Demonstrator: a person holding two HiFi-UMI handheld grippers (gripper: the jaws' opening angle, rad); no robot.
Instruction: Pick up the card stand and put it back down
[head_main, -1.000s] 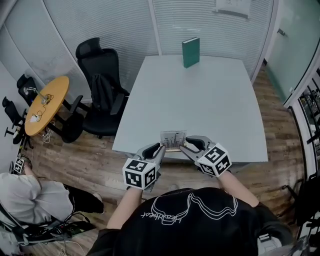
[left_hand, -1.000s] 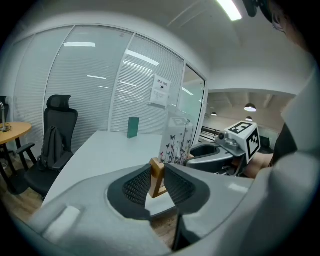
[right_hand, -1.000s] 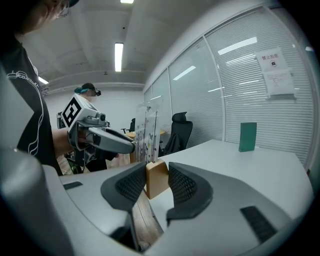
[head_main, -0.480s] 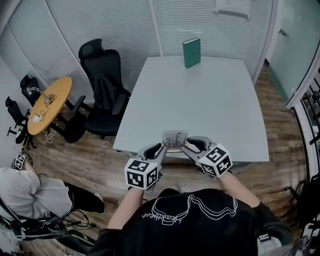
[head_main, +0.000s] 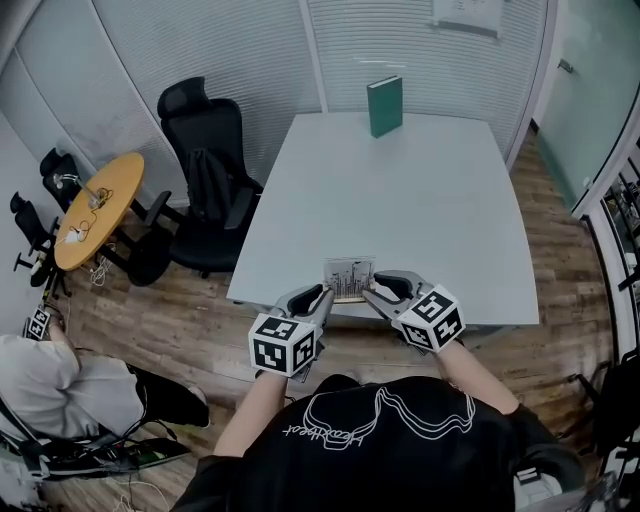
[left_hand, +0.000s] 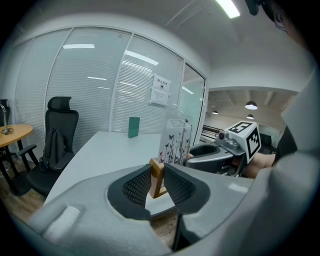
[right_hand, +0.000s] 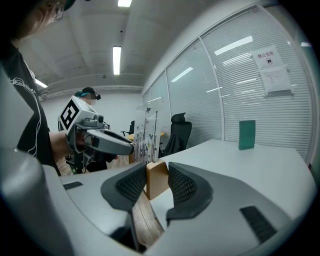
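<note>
Card stand (head_main: 349, 279) is upright at the near edge of the desk (head_main: 420, 200), its wooden base clamped at one end by the left claw (head_main: 323, 295), at the other by the right claw (head_main: 367, 291)

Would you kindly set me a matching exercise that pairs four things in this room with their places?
Things:
1. card stand
2. book
3. office chair
4. round table

Places:
A. far edge of the white table
B. beside the white table's left side
C. near edge of the white table
D. far left, apart from the white table

Pairs: 1-C; 2-A; 3-B; 4-D
</note>
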